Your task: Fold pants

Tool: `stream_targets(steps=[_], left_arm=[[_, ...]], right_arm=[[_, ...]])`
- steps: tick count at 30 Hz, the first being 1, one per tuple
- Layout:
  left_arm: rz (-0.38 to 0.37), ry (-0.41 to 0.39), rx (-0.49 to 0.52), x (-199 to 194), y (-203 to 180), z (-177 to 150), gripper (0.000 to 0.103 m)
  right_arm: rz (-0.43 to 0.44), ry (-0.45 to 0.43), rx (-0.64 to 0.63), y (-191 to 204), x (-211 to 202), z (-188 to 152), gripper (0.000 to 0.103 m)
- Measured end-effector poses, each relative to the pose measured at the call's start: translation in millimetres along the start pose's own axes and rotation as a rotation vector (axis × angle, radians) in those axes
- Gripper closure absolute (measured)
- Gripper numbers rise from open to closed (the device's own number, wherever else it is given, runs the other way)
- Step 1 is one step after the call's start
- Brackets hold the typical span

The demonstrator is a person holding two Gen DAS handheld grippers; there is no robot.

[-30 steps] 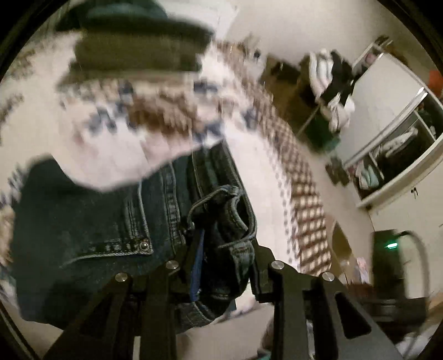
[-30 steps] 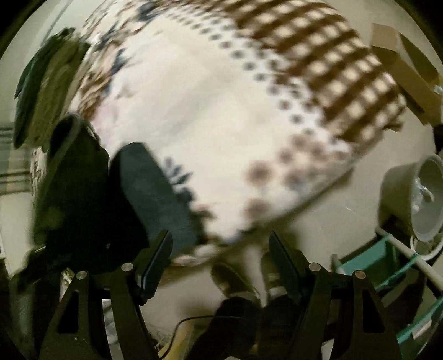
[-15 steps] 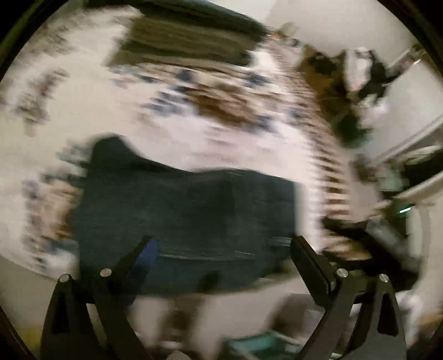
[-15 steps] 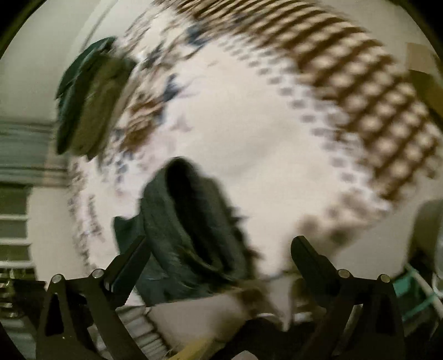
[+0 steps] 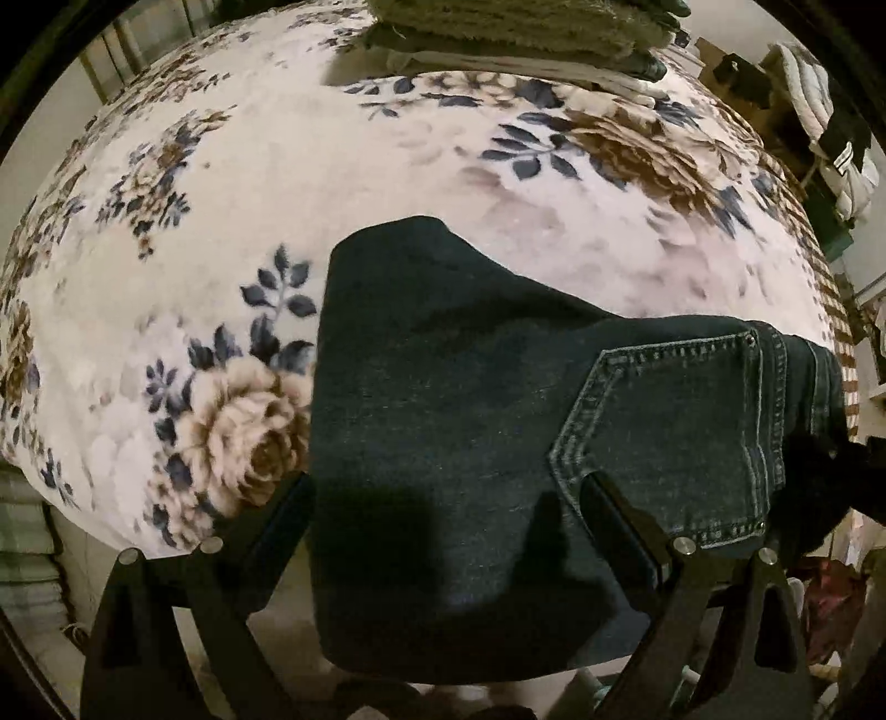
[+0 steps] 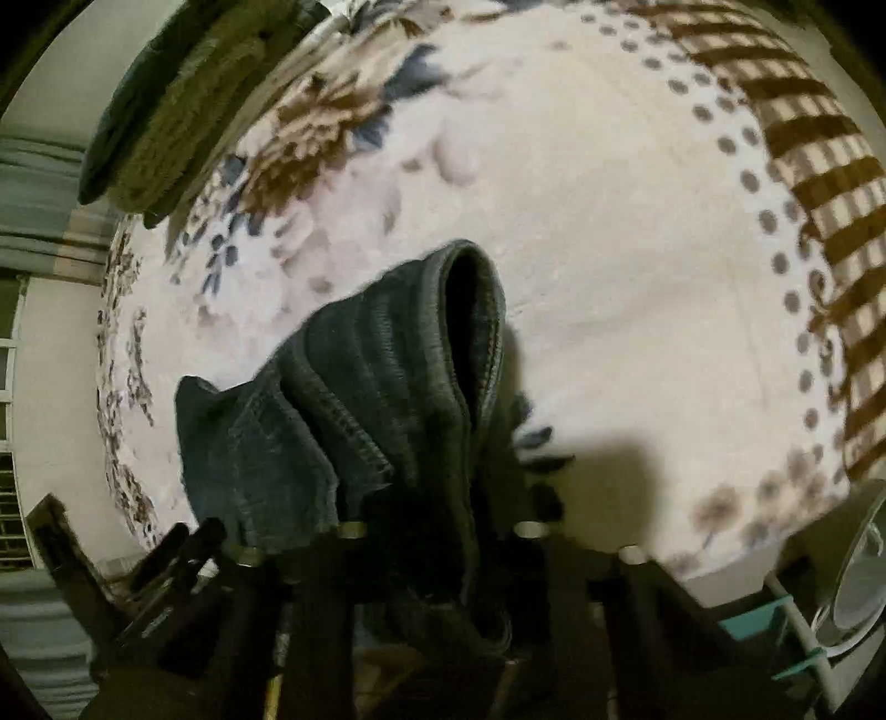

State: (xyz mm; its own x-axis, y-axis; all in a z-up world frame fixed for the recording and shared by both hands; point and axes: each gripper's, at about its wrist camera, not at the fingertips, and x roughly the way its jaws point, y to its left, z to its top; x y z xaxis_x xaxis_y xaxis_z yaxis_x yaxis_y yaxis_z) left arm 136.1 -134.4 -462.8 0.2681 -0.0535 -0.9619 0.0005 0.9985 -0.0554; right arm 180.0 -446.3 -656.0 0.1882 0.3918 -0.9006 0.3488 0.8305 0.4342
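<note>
Dark blue jeans (image 5: 470,415) lie on the near edge of a bed with a floral blanket (image 5: 332,166), back pocket to the right. My left gripper (image 5: 443,493) is open, its fingers spread wide just above the jeans' near part, holding nothing. In the right wrist view the jeans (image 6: 387,387) are bunched, with the waistband standing up. My right gripper (image 6: 437,526) is shut on the jeans' waistband end; the fingertips are buried in the denim.
A stack of folded clothes (image 5: 515,33) sits at the far side of the bed, also in the right wrist view (image 6: 166,111). Hanging clothes and shelves (image 5: 830,127) stand to the right. A teal rack (image 6: 792,620) and a fan (image 6: 864,581) are by the bed's edge.
My left gripper let go of the jeans' waistband and opened wide, pulling back over the laid jeans. My right gripper closed on the jeans' waistband end.
</note>
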Motion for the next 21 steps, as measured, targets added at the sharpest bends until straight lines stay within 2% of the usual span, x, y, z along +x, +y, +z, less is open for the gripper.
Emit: stream_targets(steps=[3, 7, 10, 12, 14, 16, 18, 20, 21], left_arm=[[-0.013, 0.001, -0.01, -4.4, -2.3, 2.5, 0.005], [-0.033, -0.01, -0.029, -10.2, -3.0, 8.2, 0.005], [-0.048, 0.014, -0.056, -4.8, 1.0, 10.4, 0.005], [-0.057, 0.036, -0.078, 2.5, 5.9, 12.6, 0.005], [-0.064, 0.059, -0.089, 8.2, 9.7, 15.4, 0.005], [-0.075, 0.066, -0.092, 9.0, 14.2, 21.9, 0.005], [-0.079, 0.056, -0.093, 7.5, 18.9, 30.6, 0.005], [-0.103, 0.053, -0.116, 9.9, 27.3, 43.4, 0.005], [-0.115, 0.056, -0.137, 12.8, 32.4, 50.3, 0.005]], right_arm=[[-0.005, -0.012, 0.023, 2.7, -20.1, -5.4, 0.092], [-0.018, -0.04, 0.046, 0.8, -47.9, -9.5, 0.093], [-0.055, -0.049, 0.08, -22.1, -56.4, -8.8, 0.093], [-0.048, -0.01, 0.114, -46.6, -43.7, -6.6, 0.093], [-0.096, 0.04, 0.12, -64.3, -23.3, -5.8, 0.085], [-0.104, 0.114, 0.097, -71.9, -10.6, -4.3, 0.065], [-0.127, 0.124, 0.086, -74.4, -18.1, -0.6, 0.053], [-0.077, 0.097, 0.091, -75.6, -34.1, 3.7, 0.051], [-0.051, 0.071, 0.101, -76.6, -41.9, 5.5, 0.046]])
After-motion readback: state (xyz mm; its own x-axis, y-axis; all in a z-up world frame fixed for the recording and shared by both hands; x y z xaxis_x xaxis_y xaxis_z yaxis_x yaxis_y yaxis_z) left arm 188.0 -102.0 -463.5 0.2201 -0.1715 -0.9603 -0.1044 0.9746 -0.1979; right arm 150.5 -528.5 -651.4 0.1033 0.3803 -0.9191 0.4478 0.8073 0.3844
